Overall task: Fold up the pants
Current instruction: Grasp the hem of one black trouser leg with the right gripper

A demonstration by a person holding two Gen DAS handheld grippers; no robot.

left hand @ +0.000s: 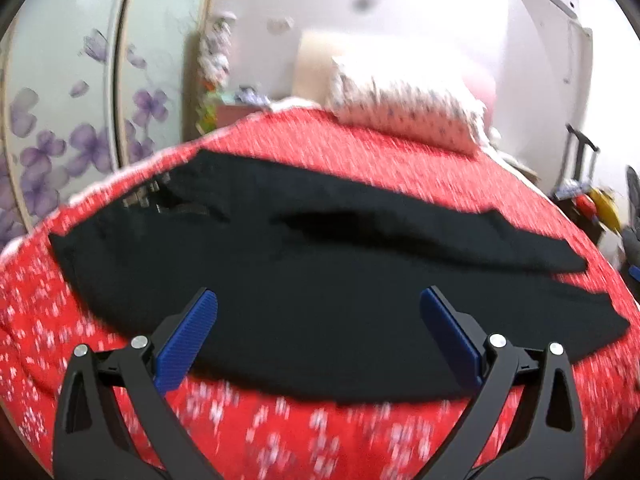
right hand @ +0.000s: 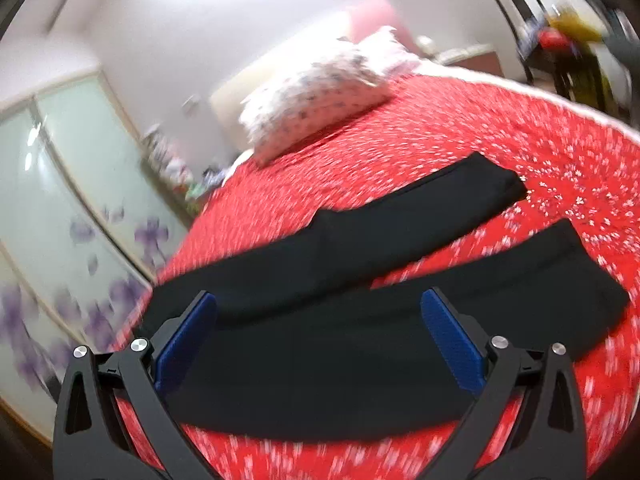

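The black pants [left hand: 280,280] lie flat on the red bed [left hand: 360,152], long axis crosswise ahead of me, waist nearer my left hand-held gripper [left hand: 319,336], legs nearer my right hand-held gripper [right hand: 319,336], both wide and empty.

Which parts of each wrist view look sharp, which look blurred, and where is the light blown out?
Left wrist view: left gripper sharp, black pants and red bedspread motion-smeared, wall above the pillow overexposed. Right wrist view: right gripper crisp, bedspread streaked, ceiling glare at top.
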